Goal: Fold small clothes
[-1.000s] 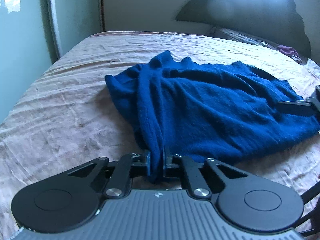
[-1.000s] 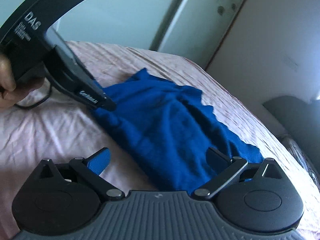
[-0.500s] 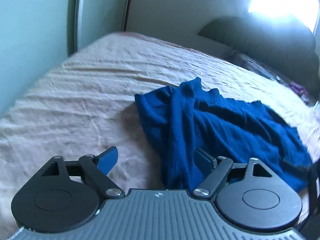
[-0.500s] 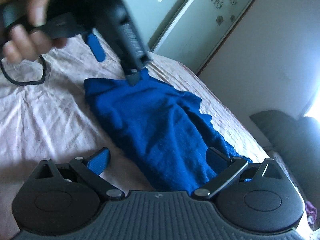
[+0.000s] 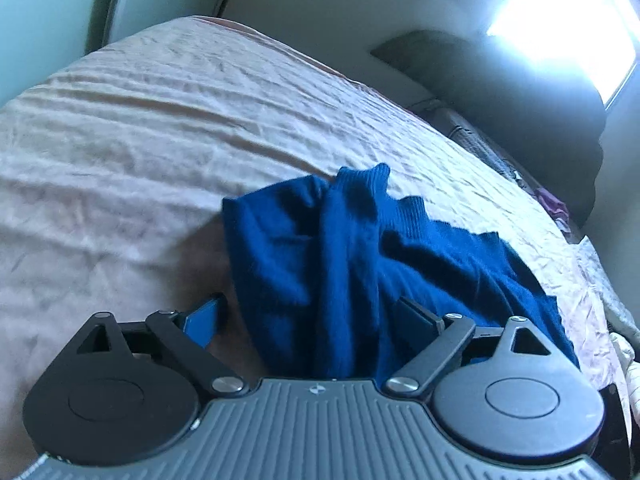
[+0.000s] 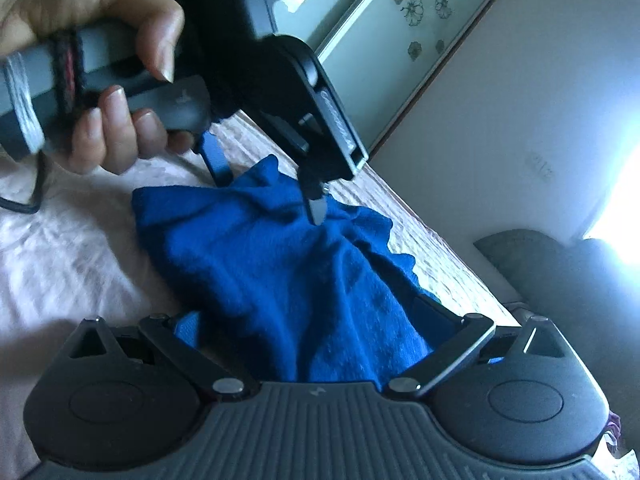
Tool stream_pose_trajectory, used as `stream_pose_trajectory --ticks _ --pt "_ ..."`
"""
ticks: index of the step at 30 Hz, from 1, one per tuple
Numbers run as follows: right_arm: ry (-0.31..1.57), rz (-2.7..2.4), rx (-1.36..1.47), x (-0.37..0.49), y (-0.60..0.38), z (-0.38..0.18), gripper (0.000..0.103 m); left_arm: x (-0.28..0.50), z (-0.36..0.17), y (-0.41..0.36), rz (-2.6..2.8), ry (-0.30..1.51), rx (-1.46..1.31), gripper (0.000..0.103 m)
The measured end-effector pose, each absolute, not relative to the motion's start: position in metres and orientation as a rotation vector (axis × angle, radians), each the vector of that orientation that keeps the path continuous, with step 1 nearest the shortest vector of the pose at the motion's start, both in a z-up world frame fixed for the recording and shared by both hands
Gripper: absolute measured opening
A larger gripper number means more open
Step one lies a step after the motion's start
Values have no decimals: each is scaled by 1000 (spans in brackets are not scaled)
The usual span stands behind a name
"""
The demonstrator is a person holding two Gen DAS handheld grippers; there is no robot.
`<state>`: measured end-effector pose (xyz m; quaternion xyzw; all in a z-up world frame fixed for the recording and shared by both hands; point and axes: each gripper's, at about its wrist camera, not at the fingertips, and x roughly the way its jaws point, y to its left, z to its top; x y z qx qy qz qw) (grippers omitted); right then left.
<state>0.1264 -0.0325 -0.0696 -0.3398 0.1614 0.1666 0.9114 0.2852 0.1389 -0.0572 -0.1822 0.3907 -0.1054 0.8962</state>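
Observation:
A dark blue knitted garment (image 5: 340, 260) lies rumpled on the bed, with ribbed edges at its far end. My left gripper (image 5: 310, 316) hangs over its near part, jaws wide and still opening. Cloth lies between the blue pads (image 5: 204, 316), but neither presses on it. In the right wrist view a hand (image 6: 100, 40) holds that left gripper (image 6: 266, 182) over the garment's (image 6: 260, 264) far edge. My right gripper (image 6: 312, 322) is open at the near end, the cloth running loose between its fingers (image 6: 188, 328).
The creased pink sheet (image 5: 140, 140) spreads wide to the left of the garment. A dark headboard (image 5: 500, 92) and dark bedding (image 5: 480, 148) stand at the bed's head under a bright window. A wardrobe door with flower decals (image 6: 416, 12) runs beside the bed. A black cable (image 6: 24, 204) lies at far left.
My left gripper let go of the fold it pinched and opened wide. It rolled and swung across over the garment's far edge. The right gripper stayed open and edged closer to the cloth.

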Motion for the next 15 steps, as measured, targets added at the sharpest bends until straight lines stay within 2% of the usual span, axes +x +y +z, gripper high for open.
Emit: stream_pose_trajectory --ticks 7,13,15 --pt "322 343 -701 129 -26 -71 102 313 -58 128 -266 794 -346 91" --pt "312 372 -709 133 -22 -73 97 345 -63 130 -337 804 -464 89" --pt "299 373 -723 134 -19 -73 92 353 -63 129 -348 811 -471 83"
